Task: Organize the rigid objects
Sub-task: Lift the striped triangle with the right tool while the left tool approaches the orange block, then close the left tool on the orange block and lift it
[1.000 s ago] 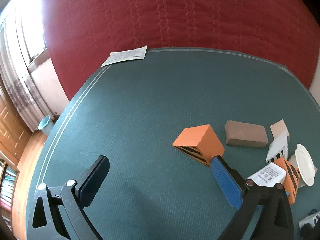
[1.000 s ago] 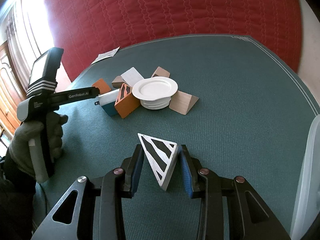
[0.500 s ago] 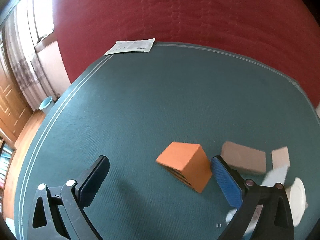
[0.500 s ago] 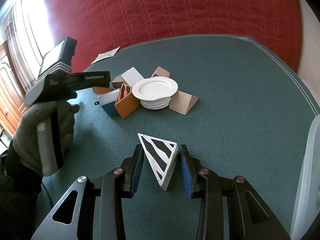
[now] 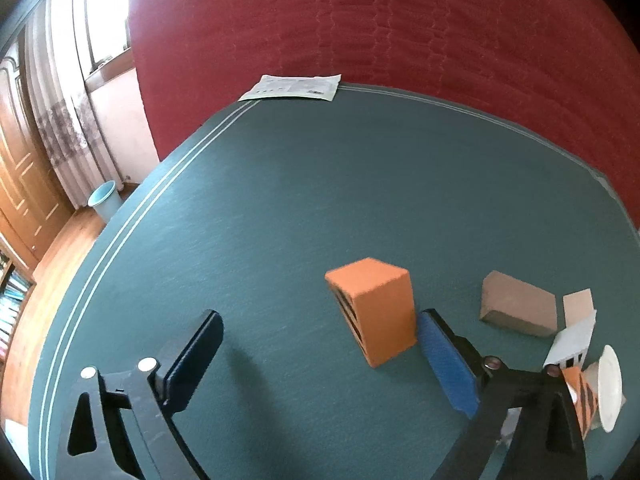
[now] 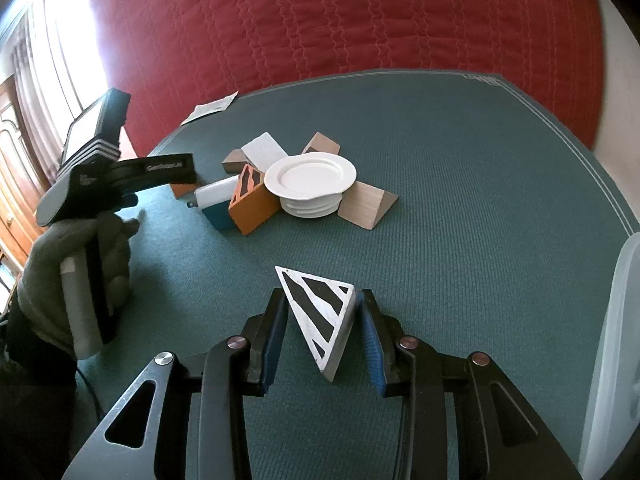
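Left gripper [image 5: 316,354] angled down, fingers [image 5: 196,354] spread wide and closing, nothing pressed between them, gloved left hand [image 6: 76,276] wrapped round its handle — right gripper [image 6: 320,332] angled down, fingers [image 6: 276,328] nipped tight on a striped wedge [image 6: 320,312].

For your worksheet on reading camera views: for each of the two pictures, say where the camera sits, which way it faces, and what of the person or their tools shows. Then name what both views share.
Left wrist: sits on the left gripper, looks down and forward over the green table at the orange block; only its own closing jaws show, the block between them untouched.
Right wrist: sits on the right gripper, faces the pile; jaws on the striped wedge; gloved left hand at left.
Shared: table, paper, plate, red quilt.
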Action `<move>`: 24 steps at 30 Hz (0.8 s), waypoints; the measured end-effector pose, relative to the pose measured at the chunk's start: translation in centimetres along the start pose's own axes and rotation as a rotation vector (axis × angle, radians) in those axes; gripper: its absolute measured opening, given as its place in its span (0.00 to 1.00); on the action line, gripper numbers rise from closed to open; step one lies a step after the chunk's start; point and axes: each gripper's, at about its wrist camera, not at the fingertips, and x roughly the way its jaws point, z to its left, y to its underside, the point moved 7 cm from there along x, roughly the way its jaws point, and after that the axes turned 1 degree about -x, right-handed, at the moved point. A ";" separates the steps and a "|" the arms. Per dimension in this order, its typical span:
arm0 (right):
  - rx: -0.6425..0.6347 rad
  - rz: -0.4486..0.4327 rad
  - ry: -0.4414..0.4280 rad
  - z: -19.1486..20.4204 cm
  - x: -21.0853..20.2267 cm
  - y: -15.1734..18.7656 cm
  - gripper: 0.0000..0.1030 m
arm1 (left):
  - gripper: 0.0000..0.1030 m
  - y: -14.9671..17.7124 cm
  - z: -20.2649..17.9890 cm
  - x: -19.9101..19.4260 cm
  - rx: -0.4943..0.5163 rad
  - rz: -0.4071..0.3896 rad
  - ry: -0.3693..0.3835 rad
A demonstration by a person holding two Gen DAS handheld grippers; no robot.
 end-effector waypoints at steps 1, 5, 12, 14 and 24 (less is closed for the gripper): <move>-0.001 0.000 0.001 0.0 0.0 0.0 0.36 | 0.93 0.1 0.2 -0.1 0.001 0.001 -0.004; -0.002 0.001 0.002 -0.2 -0.1 0.0 0.36 | 0.82 0.6 0.5 -0.7 0.007 -0.003 -0.006; -0.004 0.002 0.004 0.0 0.0 -0.1 0.36 | 0.59 0.6 0.0 -0.7 0.025 -0.005 0.042; -0.004 0.002 0.004 0.0 0.0 -0.1 0.36 | 0.53 0.6 0.1 -0.7 0.025 -0.009 0.047; -0.004 0.002 0.003 0.0 -0.1 -0.1 0.36 | 0.62 0.3 0.0 -0.6 -0.009 -0.011 0.055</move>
